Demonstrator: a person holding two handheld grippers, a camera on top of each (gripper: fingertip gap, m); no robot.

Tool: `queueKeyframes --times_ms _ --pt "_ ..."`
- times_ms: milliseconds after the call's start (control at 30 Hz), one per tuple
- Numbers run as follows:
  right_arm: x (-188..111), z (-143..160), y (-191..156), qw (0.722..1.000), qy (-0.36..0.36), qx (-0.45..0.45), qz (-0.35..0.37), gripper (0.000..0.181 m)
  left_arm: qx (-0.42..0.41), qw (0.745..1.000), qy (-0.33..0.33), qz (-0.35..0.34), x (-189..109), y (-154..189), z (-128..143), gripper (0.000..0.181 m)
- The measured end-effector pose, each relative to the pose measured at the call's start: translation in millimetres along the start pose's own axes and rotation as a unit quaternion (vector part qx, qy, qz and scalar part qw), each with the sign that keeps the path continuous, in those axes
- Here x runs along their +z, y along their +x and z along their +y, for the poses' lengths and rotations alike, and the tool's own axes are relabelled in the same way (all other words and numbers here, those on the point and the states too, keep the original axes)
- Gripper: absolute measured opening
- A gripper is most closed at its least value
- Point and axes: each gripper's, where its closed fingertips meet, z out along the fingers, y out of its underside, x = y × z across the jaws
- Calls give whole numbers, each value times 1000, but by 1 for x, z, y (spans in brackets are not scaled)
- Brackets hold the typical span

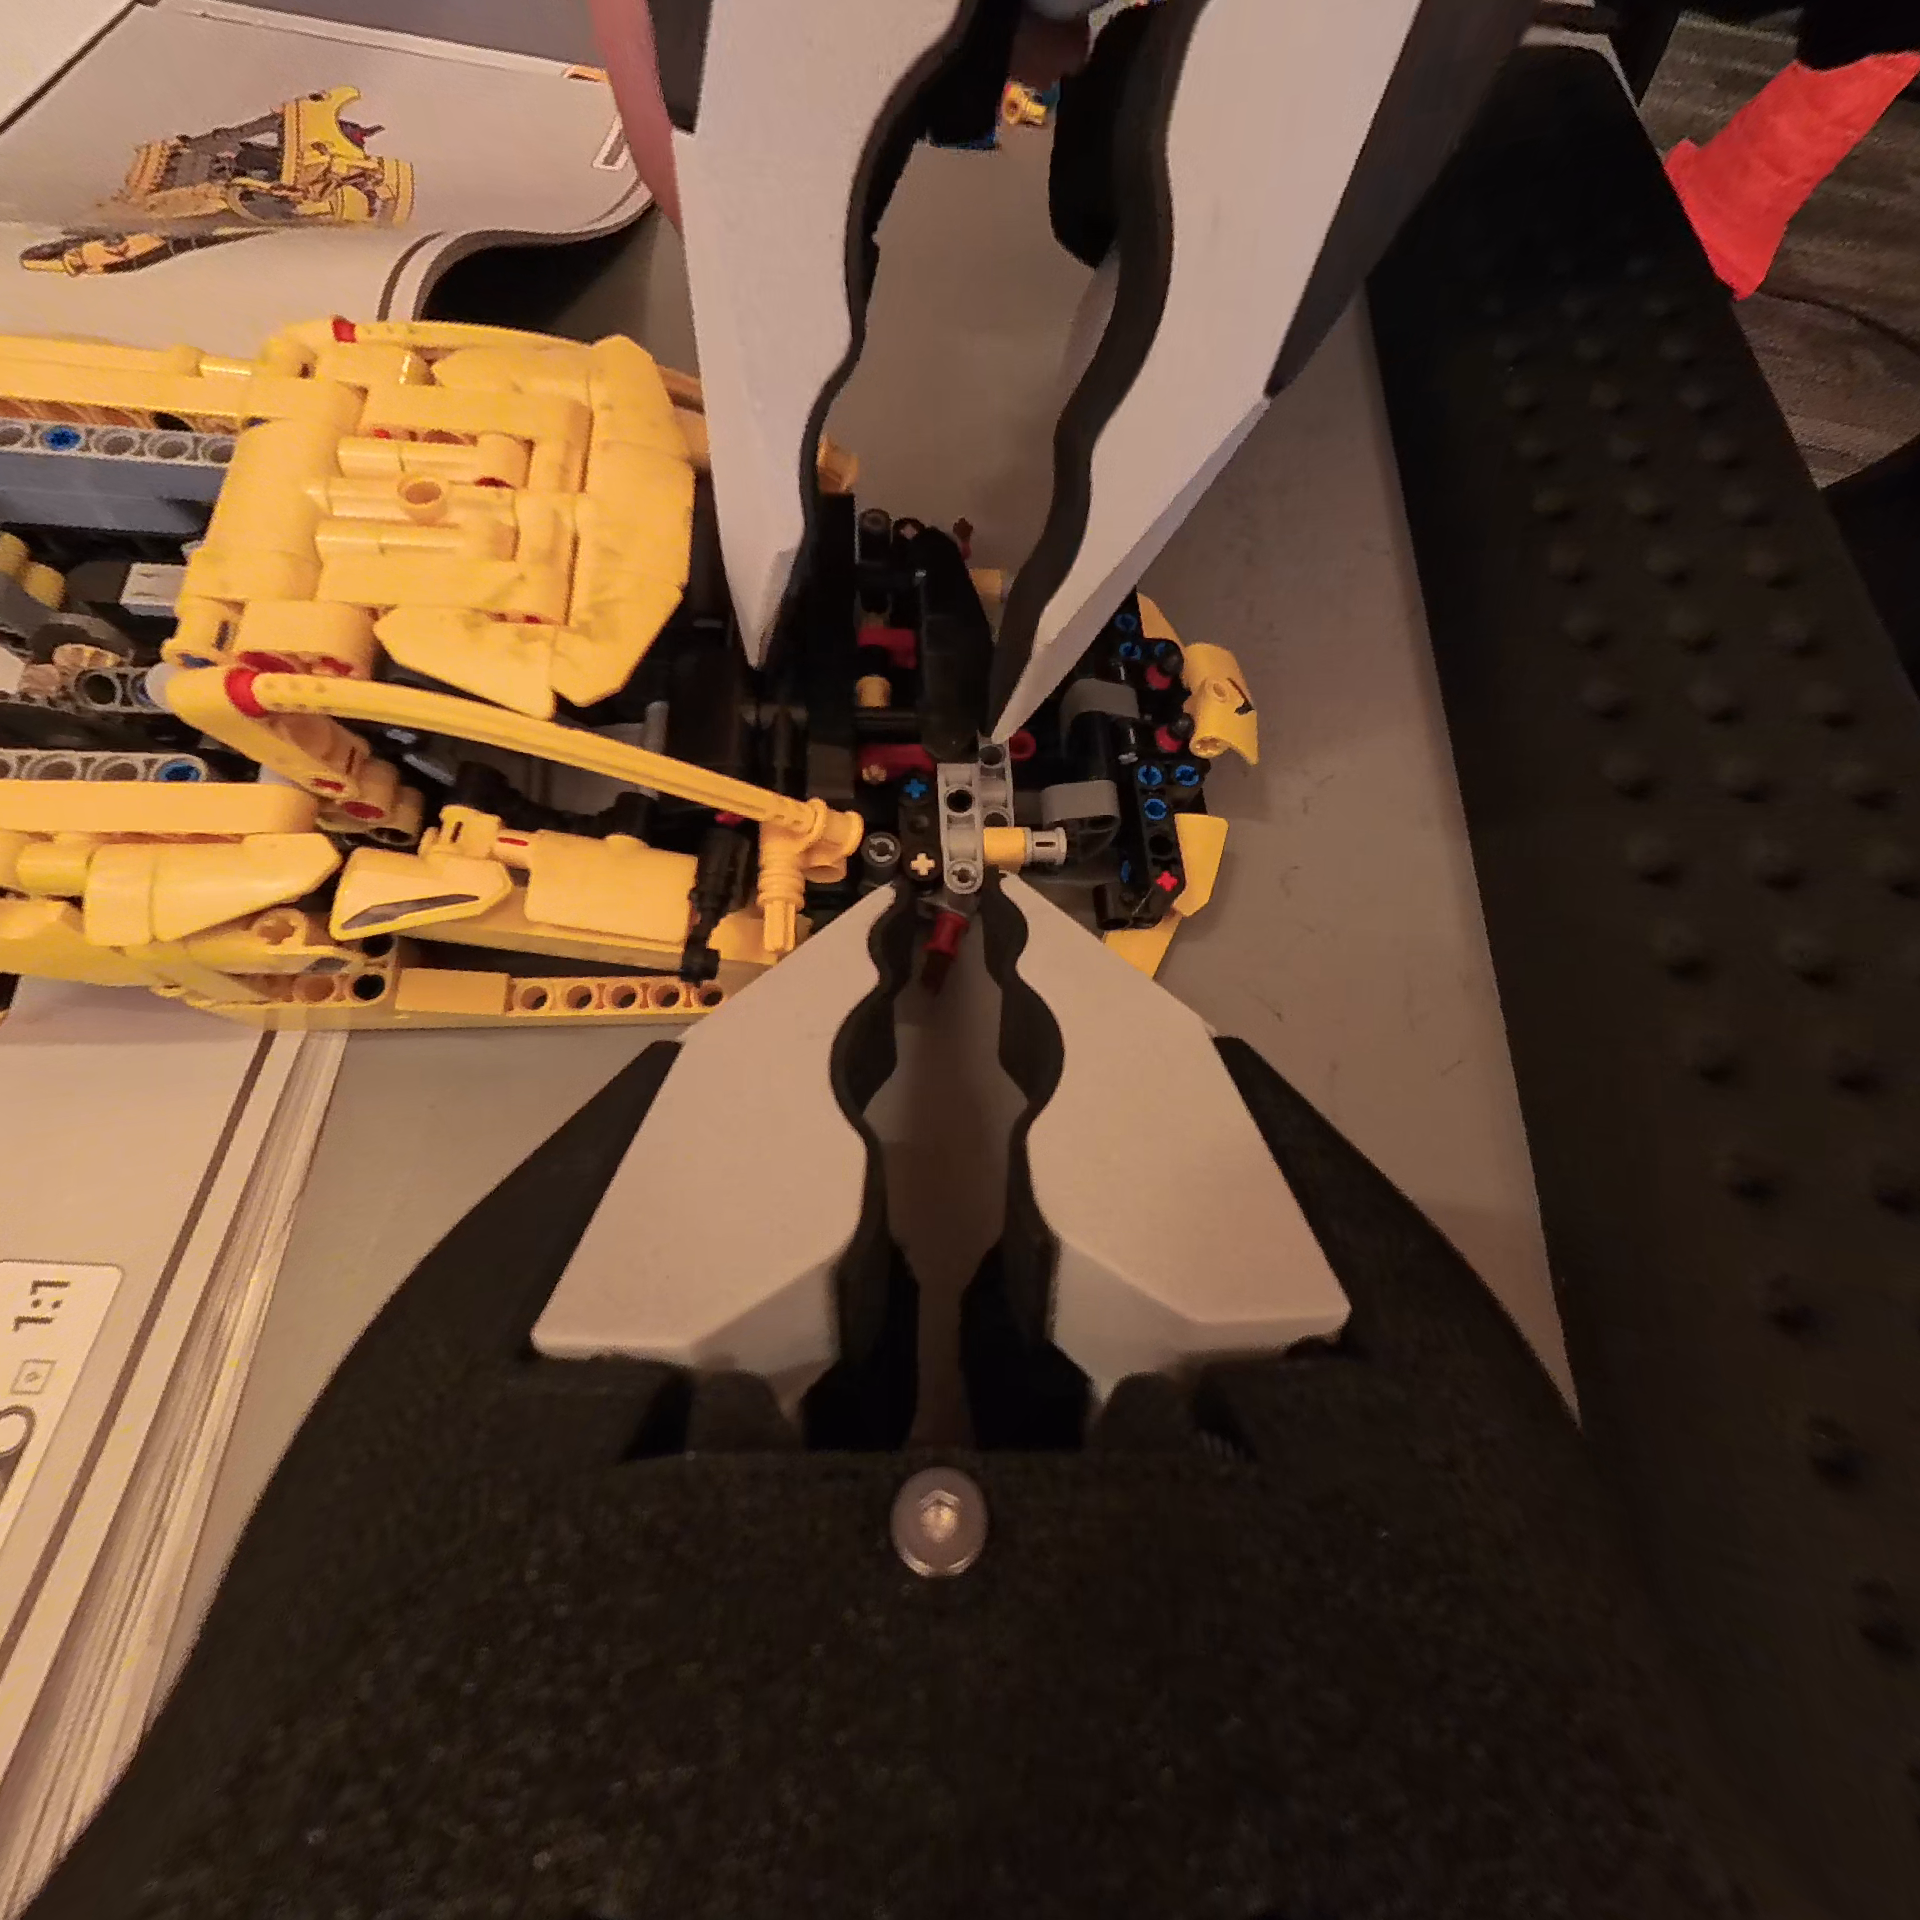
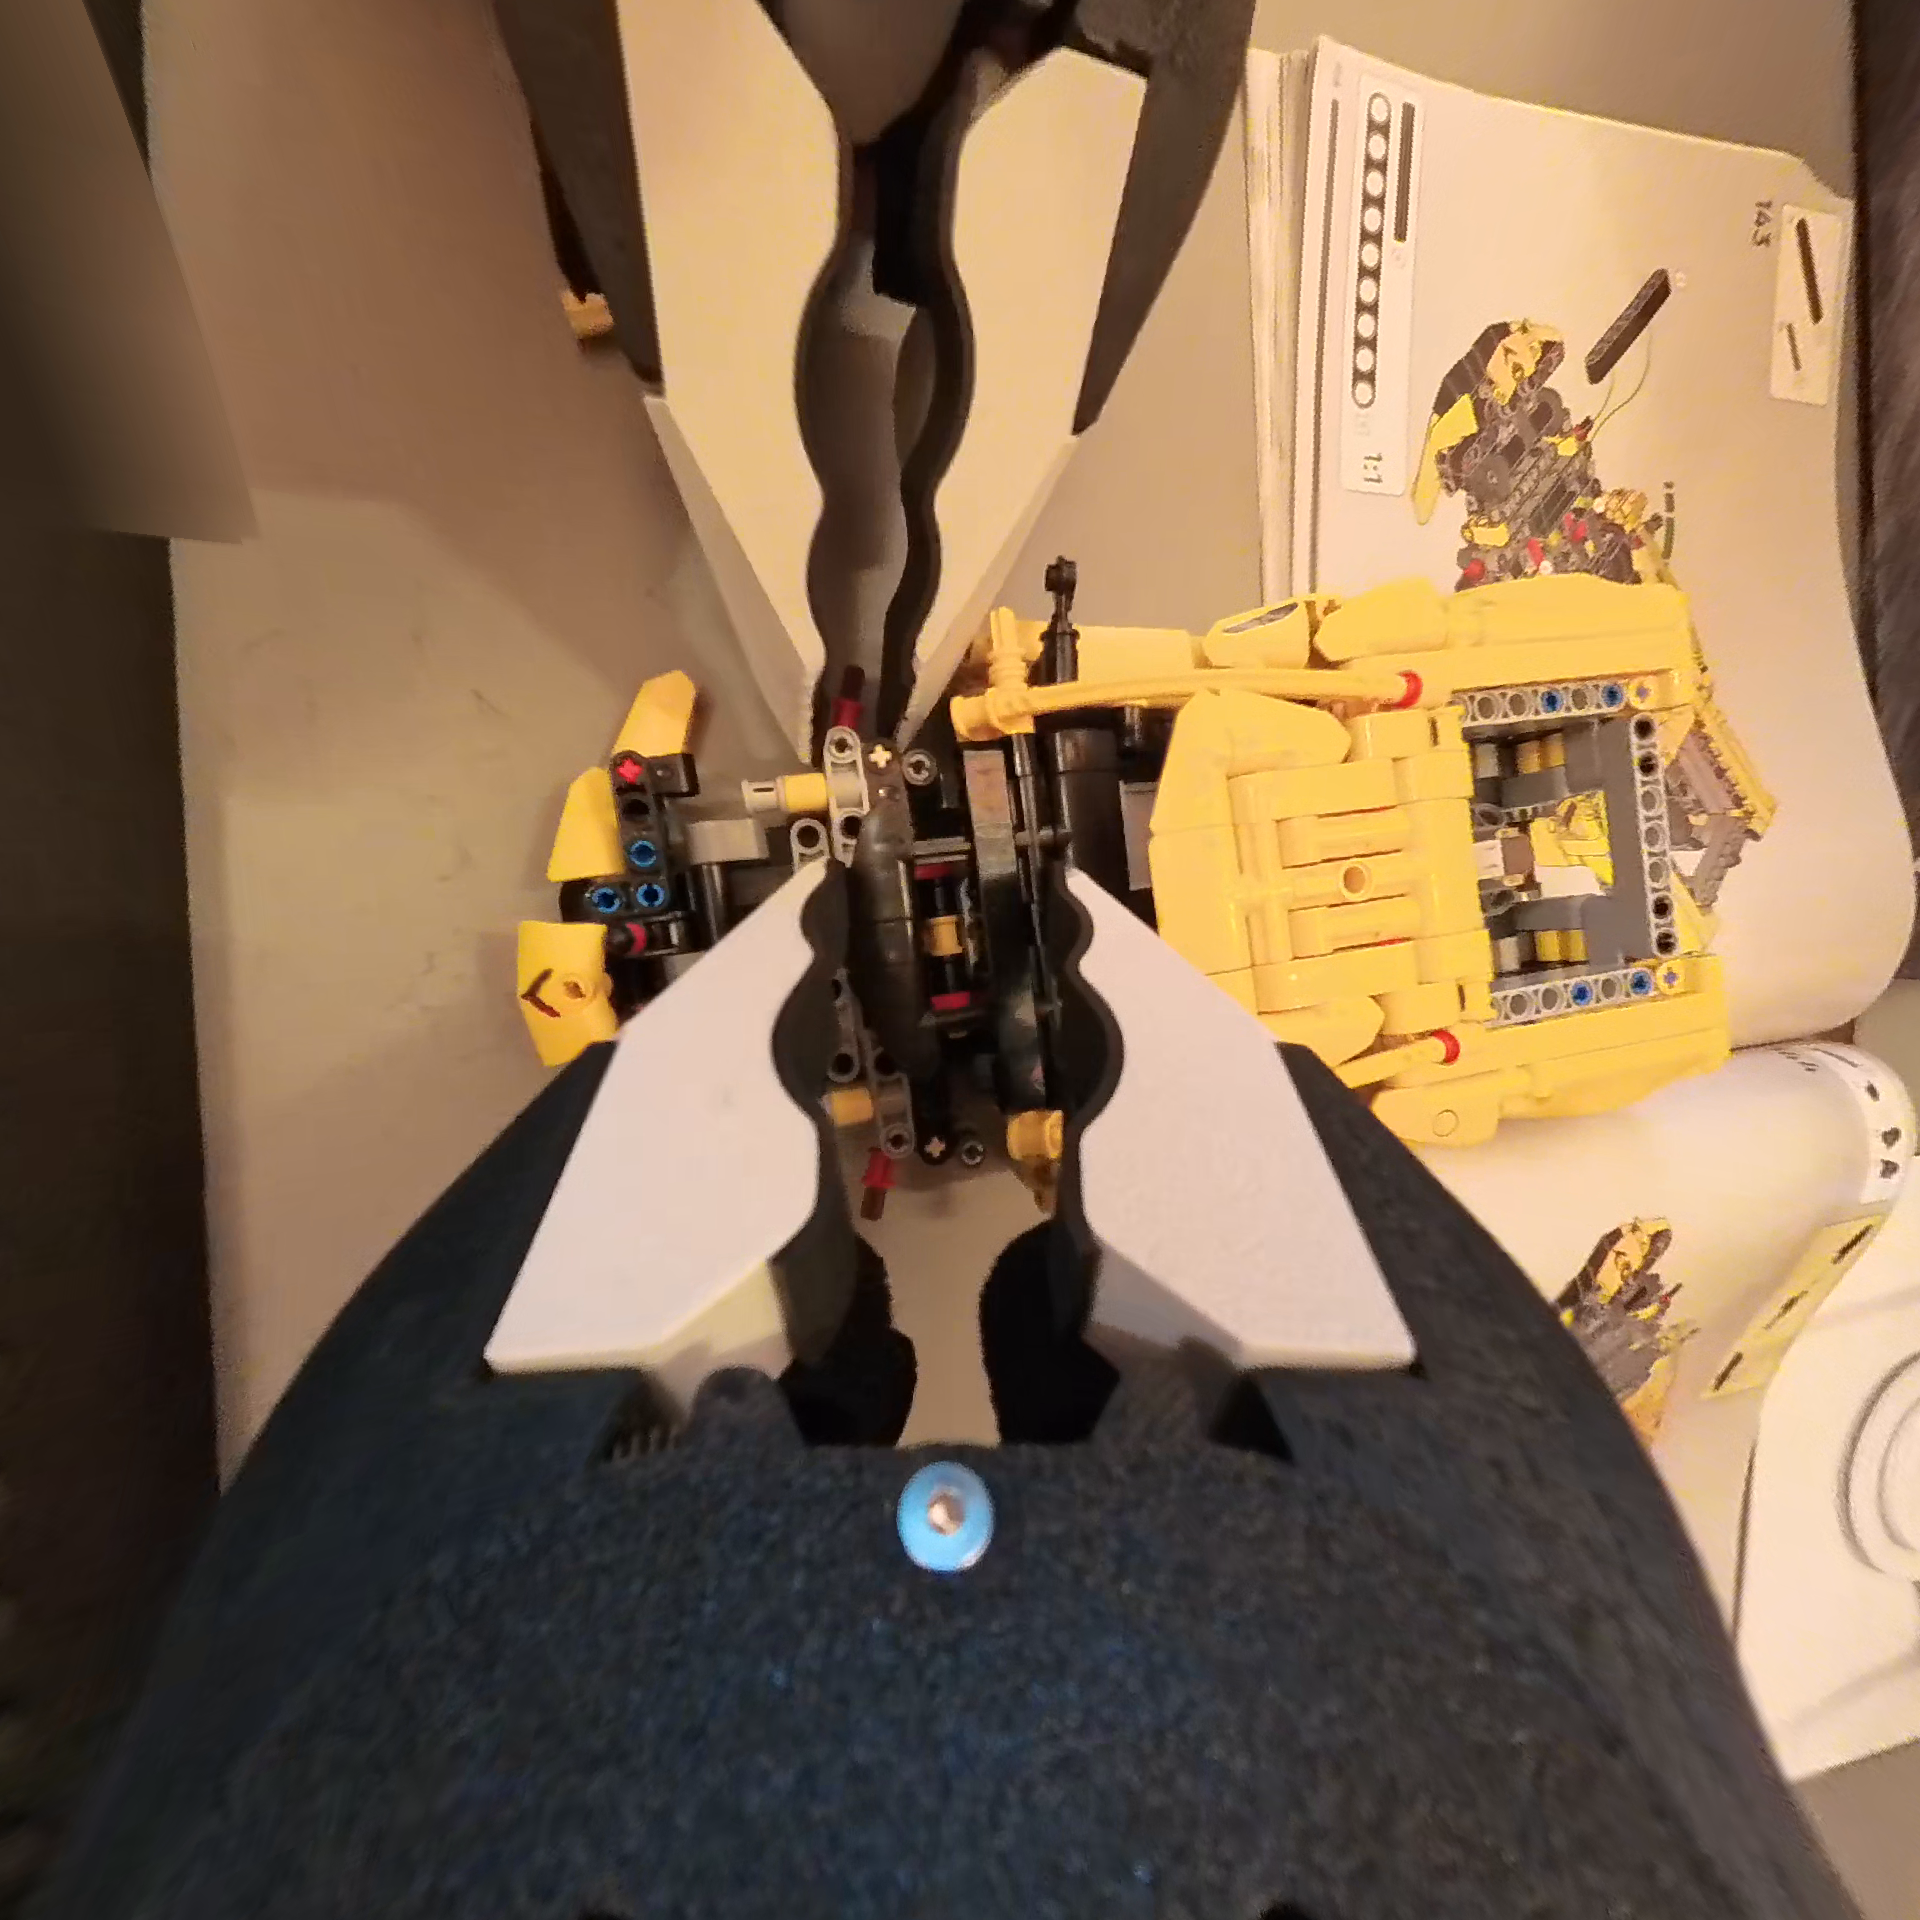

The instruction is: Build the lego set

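A yellow lego vehicle model (image 1: pixel 436 540) lies on the grey table, with its black, open end toward me; it also shows in the right wrist view (image 2: pixel 1351 883). My left gripper (image 1: pixel 948 888) is shut on a small grey connector (image 1: pixel 961 821) with a red axle (image 1: pixel 943 935) at the model's near edge. My right gripper (image 2: pixel 951 878) straddles the model's black middle section (image 2: pixel 883 914), with its pads against both sides. Each gripper shows from the top in the other's view: the right one (image 1: pixel 878 691) and the left one (image 2: pixel 873 727).
An open instruction booklet (image 1: pixel 260 125) lies under and behind the model; it also shows in the right wrist view (image 2: pixel 1558 312). A black studded mat (image 1: pixel 1662 727) runs along the right. A white roll (image 2: pixel 1849 1351) sits beside the booklet. A small loose yellow piece (image 2: pixel 587 309) lies farther off. Only a small space, under 4 cm, lies between the two pairs of fingers. My right tips are roughly 35 cm from the white roll (image 2: pixel 1849 1351).
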Motion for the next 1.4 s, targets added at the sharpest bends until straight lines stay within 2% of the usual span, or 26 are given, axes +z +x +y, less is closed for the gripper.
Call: queueKeyframes --times_ms 300,600,900,1000,1033,1133,1267,1400 --pt "-2 -1 0 998 9 44 -38 36 1 1000 0 1 0 1 0 12" --pt "0 0 1 1000 -9 -11 12 34 -2 1000 0 0 0 0 -1 12" --pt "0 -1 2 999 -7 -32 23 33 -3 1000 1 1 1 0 -1 12" --pt "-2 -1 0 1000 4 9 0 34 -3 1000 0 7 1 2 0 12" --pt "-3 0 -1 1000 -1 12 -5 35 1 1000 0 19 1 6 0 5" --pt "-13 9 -1 999 -23 -26 6 46 0 1000 -1 20 1 6 0 5" --pt "-22 19 1 999 -30 -19 -5 44 2 1000 0 18 1 6 0 5" --pt "-19 27 4 999 -38 -5 -19 38 2 1000 -1 18 1 6 0 5"
